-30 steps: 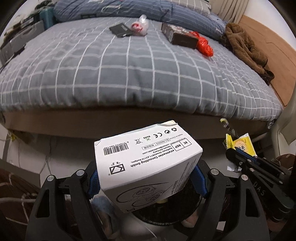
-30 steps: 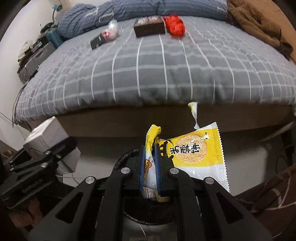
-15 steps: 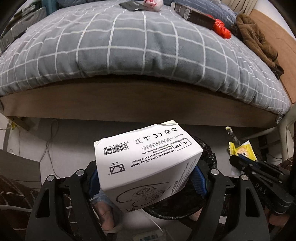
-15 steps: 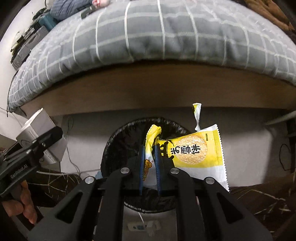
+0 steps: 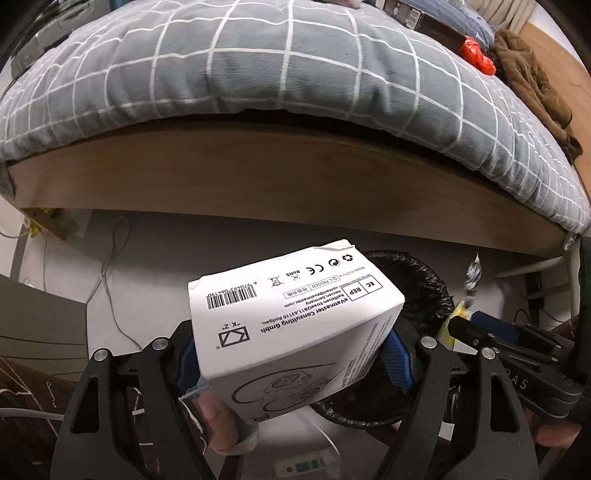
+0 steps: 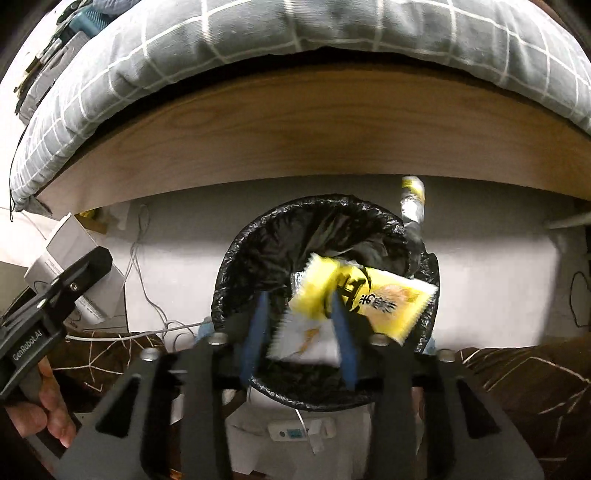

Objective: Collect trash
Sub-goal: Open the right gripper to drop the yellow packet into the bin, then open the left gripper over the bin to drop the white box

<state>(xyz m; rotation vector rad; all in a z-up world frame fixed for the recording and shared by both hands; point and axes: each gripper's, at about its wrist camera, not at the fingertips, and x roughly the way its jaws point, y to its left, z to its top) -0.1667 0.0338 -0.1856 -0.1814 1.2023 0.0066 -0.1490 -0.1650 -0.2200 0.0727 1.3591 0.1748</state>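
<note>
My left gripper (image 5: 293,354) is shut on a white cardboard box (image 5: 288,314) with a barcode, held just left of a bin lined with a black bag (image 5: 417,280). The box also shows in the right wrist view (image 6: 70,266) at the left. My right gripper (image 6: 301,321) is open above the bin (image 6: 258,243). A yellow snack wrapper (image 6: 369,295) is blurred and loose between its fingers, dropping over the bin mouth. A torn strip of the wrapper (image 6: 412,199) hangs above the bin's far rim.
The bed with a grey checked duvet (image 5: 295,66) and a wooden side board (image 6: 314,129) stands right behind the bin. A dark box (image 5: 421,18), a red item (image 5: 478,57) and brown clothing (image 5: 532,77) lie on the bed. Cables (image 5: 110,266) run over the floor at the left.
Both grippers have dropped lower toward the bin. My right gripper has opened and the yellow wrapper has slipped out, falling toward the bin. The left gripper still holds the box.
</note>
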